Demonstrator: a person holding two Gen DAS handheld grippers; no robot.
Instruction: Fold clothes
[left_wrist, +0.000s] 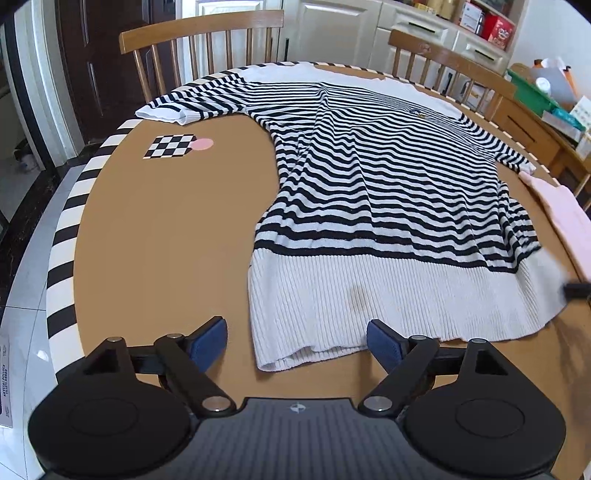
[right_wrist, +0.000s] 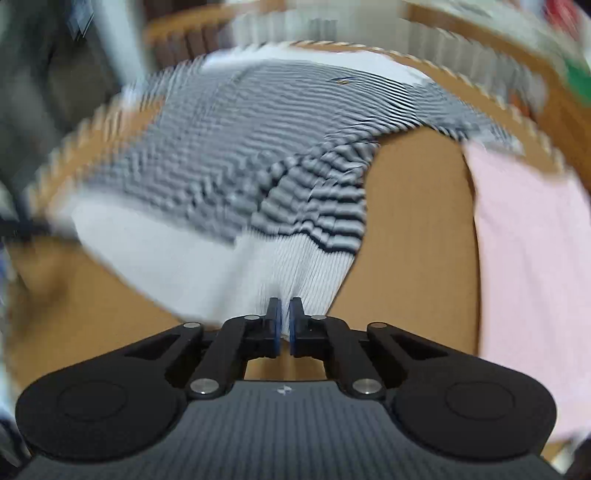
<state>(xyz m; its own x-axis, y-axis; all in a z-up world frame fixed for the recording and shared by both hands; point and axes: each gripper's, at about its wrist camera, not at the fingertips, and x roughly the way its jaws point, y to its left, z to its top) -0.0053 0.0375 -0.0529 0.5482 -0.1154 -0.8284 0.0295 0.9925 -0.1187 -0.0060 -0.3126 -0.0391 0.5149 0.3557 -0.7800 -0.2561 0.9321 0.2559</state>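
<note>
A black-and-white striped sweater (left_wrist: 369, 177) with a white ribbed hem lies spread on the round brown table (left_wrist: 166, 240). My left gripper (left_wrist: 297, 341) is open, its blue pads on either side of the hem's near left corner, low over the table. In the right wrist view, which is motion-blurred, my right gripper (right_wrist: 285, 325) is shut on the white ribbed hem (right_wrist: 295, 266) of the sweater (right_wrist: 240, 147) at its right corner. That gripper shows as a dark tip at the right edge of the left wrist view (left_wrist: 576, 290).
A pink garment (right_wrist: 535, 258) lies on the table's right side, also in the left wrist view (left_wrist: 569, 218). A checkerboard marker (left_wrist: 171, 146) and pink dot lie far left. Wooden chairs (left_wrist: 207, 44) stand behind the table. White cabinets and a cluttered shelf line the back.
</note>
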